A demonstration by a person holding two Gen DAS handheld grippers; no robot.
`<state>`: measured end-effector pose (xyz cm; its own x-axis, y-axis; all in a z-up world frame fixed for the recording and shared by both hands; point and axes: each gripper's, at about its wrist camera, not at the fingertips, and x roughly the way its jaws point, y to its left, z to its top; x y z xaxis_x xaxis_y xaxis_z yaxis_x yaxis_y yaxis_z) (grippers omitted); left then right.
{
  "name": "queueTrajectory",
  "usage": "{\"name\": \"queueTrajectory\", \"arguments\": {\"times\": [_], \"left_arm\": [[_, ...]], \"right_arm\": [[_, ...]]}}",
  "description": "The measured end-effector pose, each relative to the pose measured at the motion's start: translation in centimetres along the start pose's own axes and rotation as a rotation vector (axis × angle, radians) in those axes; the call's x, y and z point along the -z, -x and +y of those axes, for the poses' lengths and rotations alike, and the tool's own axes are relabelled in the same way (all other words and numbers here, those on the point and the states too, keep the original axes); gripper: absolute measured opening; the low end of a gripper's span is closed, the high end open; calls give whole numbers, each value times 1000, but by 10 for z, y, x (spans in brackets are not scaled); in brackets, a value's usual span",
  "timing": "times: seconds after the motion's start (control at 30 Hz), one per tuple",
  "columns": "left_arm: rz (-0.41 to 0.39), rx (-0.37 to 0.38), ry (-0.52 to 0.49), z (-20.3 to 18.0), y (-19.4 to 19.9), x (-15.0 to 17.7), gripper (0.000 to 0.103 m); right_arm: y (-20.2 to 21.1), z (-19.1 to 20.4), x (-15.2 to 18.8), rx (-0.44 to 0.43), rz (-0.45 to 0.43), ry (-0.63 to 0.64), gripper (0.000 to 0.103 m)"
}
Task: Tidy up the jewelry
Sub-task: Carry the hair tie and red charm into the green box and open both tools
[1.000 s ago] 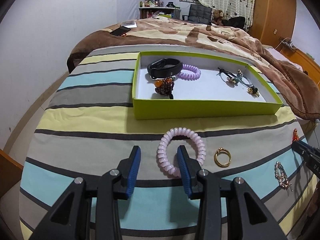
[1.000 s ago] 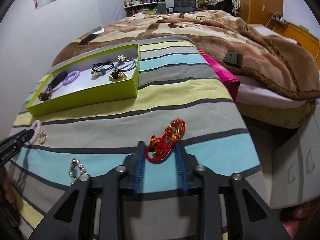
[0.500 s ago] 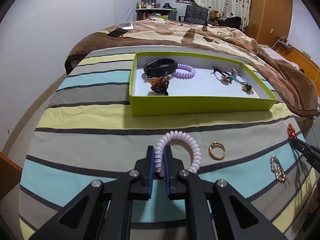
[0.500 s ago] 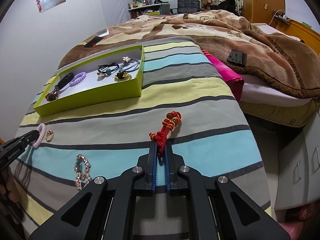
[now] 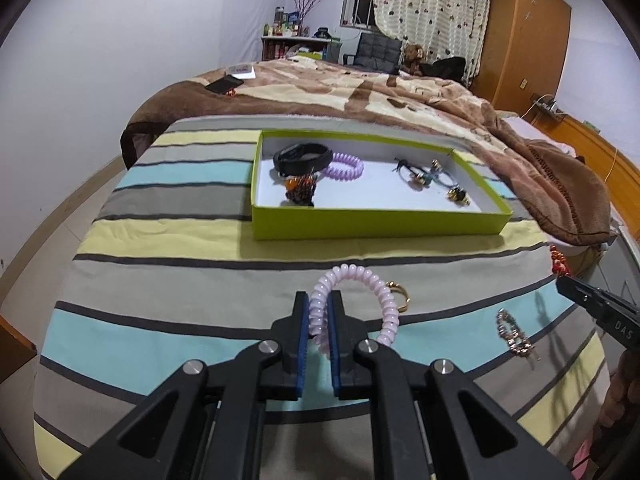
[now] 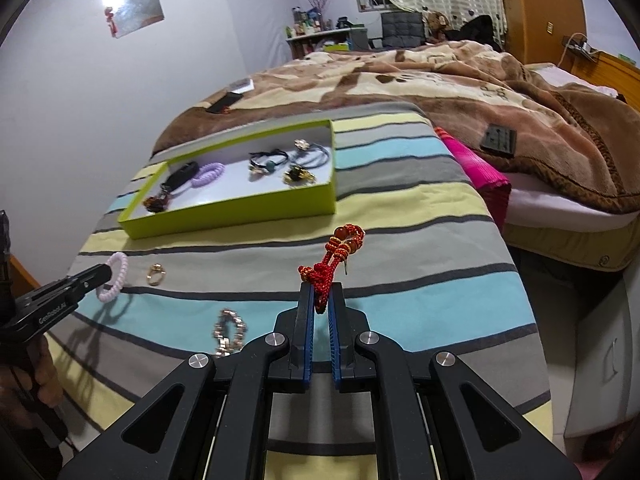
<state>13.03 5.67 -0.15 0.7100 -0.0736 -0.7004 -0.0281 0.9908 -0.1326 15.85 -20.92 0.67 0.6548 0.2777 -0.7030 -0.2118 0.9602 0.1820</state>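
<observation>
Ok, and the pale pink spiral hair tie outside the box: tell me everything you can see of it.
The pale pink spiral hair tie is a glossy, plastic-looking coil closed into a loop. The left gripper is shut on its near-left side, blue pads pressing the coil, and the loop stands tilted up from the striped bedspread; the right wrist view shows its shadow apart below it. The gold ring lies just behind it on the right. It is in front of the green box, not in it.
</observation>
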Motion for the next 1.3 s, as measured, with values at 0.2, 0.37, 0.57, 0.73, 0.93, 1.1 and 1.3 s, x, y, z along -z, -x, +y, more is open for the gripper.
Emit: {"name": "queueTrajectory", "arguments": {"times": [0.2, 0.37, 0.57, 0.73, 0.93, 1.1, 1.3], "left_arm": [[-41, 7, -7, -2, 13, -8, 9], [-69, 7, -32, -7, 19, -19, 9], [-104, 9, -62, -14, 22, -34, 9], [-113, 16, -83, -17, 16, -46, 9], [-113, 31, -95, -21, 5, -62, 9], [-102, 35, -110, -25, -11, -72, 9], [-83, 33, -130, -31, -34, -85, 9]], "right_arm": [[8, 11, -4, -19, -22, 26, 7], [13, 22, -12, -29, -42, 58, 7], [14, 34, -26, -43, -71, 103, 7], [6, 43, -38, -63, -74, 128, 7], [-9, 54, -50, -82, -68, 153, 7], [-26, 61, -62, -90, -55, 171, 7], [-56, 66, -76, -90, -21, 192, 7]]}}
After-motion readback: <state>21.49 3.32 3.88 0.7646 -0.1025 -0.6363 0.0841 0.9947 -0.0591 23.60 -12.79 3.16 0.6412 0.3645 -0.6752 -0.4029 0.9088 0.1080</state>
